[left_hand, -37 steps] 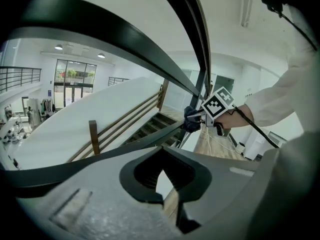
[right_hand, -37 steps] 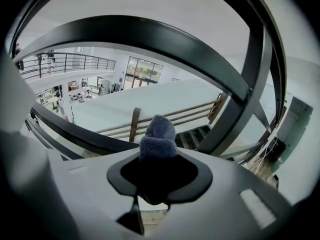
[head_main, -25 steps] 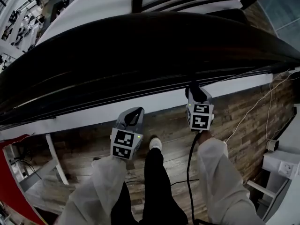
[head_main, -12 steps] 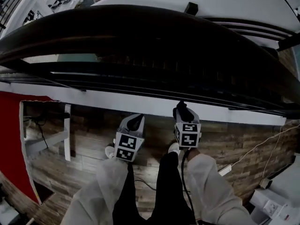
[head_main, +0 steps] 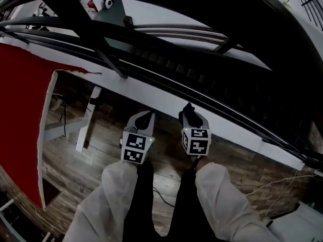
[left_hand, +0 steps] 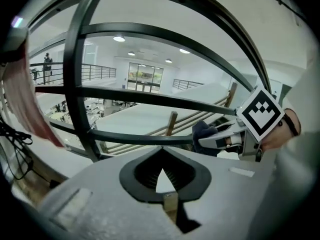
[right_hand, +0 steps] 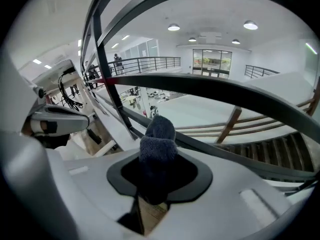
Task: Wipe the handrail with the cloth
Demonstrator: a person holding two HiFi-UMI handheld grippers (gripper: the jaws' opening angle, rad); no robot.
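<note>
cloth (right_hand: 158, 134): dark blue, pinched in my right gripper (right_hand: 156, 159) jaws
left gripper (left_hand: 161, 156): my jaws pressed together, nothing between
handrail (head_main: 275, 44): dark, ahead of both

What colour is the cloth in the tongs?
The cloth is dark greyish blue, fuzzy like a towel; the right gripper view shows it best.
</note>
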